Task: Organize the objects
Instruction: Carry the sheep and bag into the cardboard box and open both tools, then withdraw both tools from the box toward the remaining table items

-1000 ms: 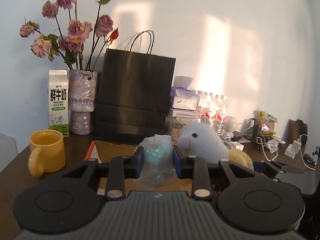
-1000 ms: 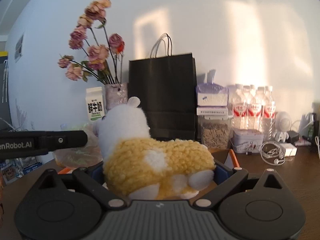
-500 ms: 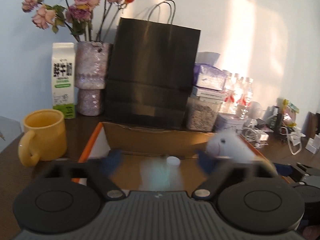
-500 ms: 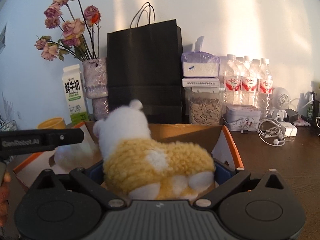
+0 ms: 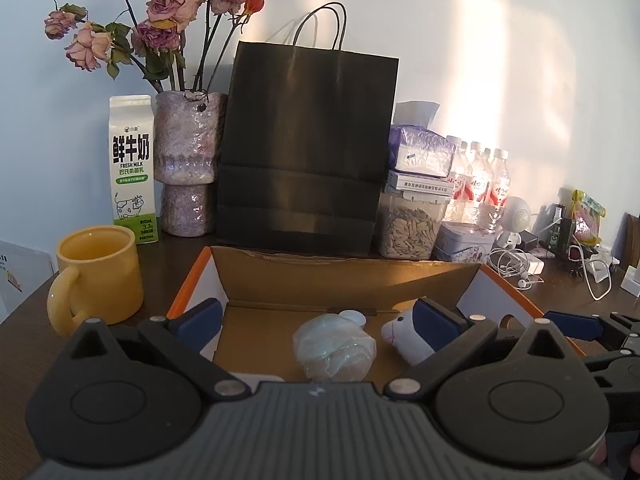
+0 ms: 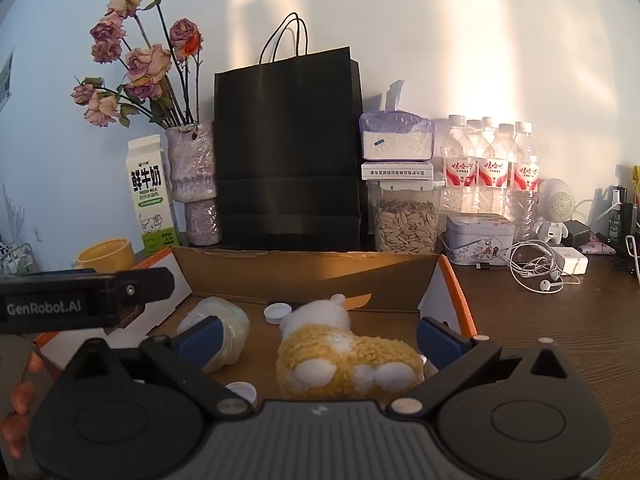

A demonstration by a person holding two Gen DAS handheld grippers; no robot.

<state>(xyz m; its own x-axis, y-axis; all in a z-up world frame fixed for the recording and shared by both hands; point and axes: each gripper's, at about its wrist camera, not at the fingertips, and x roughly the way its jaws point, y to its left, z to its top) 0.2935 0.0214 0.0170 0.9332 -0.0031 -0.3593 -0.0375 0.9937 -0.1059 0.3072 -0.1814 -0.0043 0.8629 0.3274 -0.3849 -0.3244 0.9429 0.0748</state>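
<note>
My left gripper stands at full spread, jaws empty. The plastic-wrapped bundle lies on the floor of the cardboard box, directly ahead between the blue pads, touching neither. A white cap sits just beyond it. My right gripper is also wide open and grips nothing; the plush toy lies on the box floor between its pads, clear of both. The yellow mug stands outside the box, to the left of my left gripper.
</note>
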